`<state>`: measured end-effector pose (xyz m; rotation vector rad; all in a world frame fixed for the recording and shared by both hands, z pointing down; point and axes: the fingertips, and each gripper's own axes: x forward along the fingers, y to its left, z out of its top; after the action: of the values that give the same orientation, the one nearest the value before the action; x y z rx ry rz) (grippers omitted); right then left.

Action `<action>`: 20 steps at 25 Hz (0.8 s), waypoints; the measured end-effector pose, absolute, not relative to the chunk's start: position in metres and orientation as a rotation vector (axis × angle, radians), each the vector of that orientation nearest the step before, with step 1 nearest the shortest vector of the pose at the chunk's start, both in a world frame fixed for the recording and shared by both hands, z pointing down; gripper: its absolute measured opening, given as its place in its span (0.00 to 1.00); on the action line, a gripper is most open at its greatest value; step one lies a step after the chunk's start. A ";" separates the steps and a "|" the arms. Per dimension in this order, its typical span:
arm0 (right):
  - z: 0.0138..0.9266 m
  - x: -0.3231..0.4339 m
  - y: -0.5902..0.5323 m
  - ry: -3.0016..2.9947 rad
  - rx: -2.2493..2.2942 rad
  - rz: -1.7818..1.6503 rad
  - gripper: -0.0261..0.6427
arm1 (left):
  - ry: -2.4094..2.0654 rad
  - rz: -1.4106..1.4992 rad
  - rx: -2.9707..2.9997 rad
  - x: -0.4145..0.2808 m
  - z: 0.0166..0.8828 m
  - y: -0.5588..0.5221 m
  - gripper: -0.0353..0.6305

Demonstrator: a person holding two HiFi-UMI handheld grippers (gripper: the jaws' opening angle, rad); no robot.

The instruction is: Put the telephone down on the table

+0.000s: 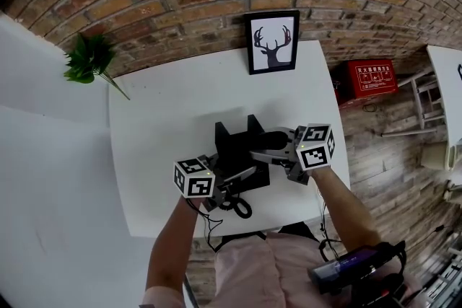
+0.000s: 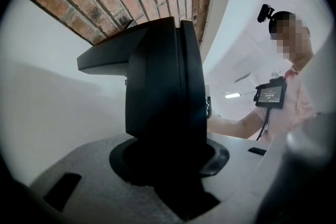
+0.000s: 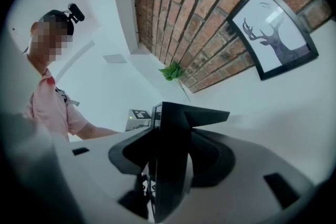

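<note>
A black telephone [image 1: 240, 152] is held between my two grippers over the near half of the white table [image 1: 159, 126]. My left gripper [image 1: 228, 181] is shut on its left side, where the left gripper view shows the dark body [image 2: 163, 86] filling the jaws. My right gripper [image 1: 273, 154] is shut on its right side by the handset [image 1: 268, 138]. The right gripper view shows the phone's thin black edge [image 3: 170, 160] wedged between the jaws. The coiled cord [image 1: 238, 208] hangs by the table's near edge. I cannot tell whether the phone's base touches the table.
A framed deer picture [image 1: 272, 41] leans on the brick wall at the table's far edge. A green plant [image 1: 89, 58] sits at the far left corner. A red box [image 1: 369, 77] lies on the floor to the right, beyond the table's edge.
</note>
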<state>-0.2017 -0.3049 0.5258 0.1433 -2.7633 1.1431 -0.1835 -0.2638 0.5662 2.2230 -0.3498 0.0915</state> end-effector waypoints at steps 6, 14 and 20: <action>0.532 -0.202 -0.308 -2.734 0.165 1.149 0.35 | -0.342 0.071 2.192 -0.183 0.571 -0.265 0.30; 0.540 -0.202 -0.313 -2.716 0.184 1.198 0.35 | -0.338 0.090 2.133 -0.183 0.576 -0.269 0.30; 0.547 -0.199 -0.317 -2.694 0.200 1.263 0.36 | -0.340 0.136 2.072 -0.182 0.581 -0.270 0.30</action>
<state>-0.1989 -0.3169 0.5472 0.1995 -2.6943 1.2627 -0.1818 -0.2701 0.5811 2.0721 -0.3404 0.1358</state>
